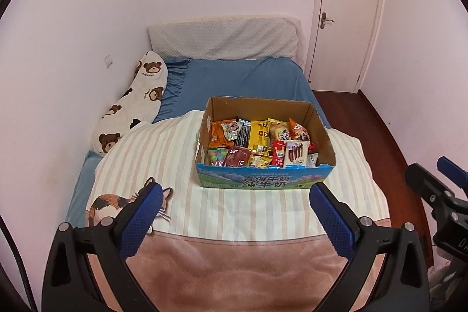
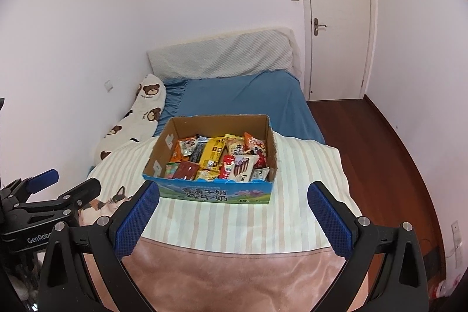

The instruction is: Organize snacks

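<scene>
An open cardboard box (image 1: 323, 133) (image 2: 270, 145) with a blue printed front sits on a striped blanket (image 1: 228, 209) (image 2: 301, 189) on the bed. It holds several snack packets: a yellow one (image 1: 259, 135) (image 2: 213, 152), an orange one (image 1: 218, 133), a white biscuit-stick box (image 1: 297, 154) (image 2: 244, 165). My left gripper (image 1: 235, 190) hovers open just in front of the box, nothing between its blue pads. My right gripper (image 2: 233, 190) is open too, in front of the box. Each gripper shows at the edge of the other's view.
The bed has a blue sheet (image 1: 242, 81) (image 2: 242, 95), a grey headboard cushion (image 1: 225, 40) and a teddy-bear pillow (image 1: 131, 104) along the left wall. A pink blanket edge (image 1: 234, 268) lies nearest me. Wooden floor (image 2: 380, 151) and a closed white door (image 2: 336, 19) are on the right.
</scene>
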Demonstrator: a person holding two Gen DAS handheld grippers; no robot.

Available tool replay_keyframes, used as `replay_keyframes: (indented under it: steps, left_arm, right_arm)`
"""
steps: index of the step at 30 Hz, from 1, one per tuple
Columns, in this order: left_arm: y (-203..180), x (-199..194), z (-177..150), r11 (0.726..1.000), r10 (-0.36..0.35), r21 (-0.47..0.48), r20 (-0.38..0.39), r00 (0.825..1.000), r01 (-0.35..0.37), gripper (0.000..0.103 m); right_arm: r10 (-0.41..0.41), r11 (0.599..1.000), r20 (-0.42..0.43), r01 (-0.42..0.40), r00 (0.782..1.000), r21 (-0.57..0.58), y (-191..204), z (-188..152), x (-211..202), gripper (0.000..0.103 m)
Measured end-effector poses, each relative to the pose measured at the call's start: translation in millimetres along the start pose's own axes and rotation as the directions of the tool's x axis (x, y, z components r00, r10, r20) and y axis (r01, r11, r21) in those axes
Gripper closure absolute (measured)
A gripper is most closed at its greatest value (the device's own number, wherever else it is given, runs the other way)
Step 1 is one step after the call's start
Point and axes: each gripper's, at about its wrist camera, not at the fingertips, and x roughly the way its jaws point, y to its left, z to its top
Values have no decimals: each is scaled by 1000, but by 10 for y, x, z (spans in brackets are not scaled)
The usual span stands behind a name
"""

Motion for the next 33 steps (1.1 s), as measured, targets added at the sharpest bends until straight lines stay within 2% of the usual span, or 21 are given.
replay_keyframes:
  steps: [16,23,33]
  left_arm:
    - [-99,757,374,1000,27,3,-70,997,-27,0]
    - [-111,979,434,999,32,-5,-96,995,-32,0]
    - [-94,1054,438,999,34,-11,-106,994,-35,0]
  right_arm:
    - [-50,998,-66,51,997,25,-176,249,856,0]
    - [-62,998,-103,65,993,27,-207,303,1162,0]
    - [-71,997,-123,75,990,30,-238,280,1272,0]
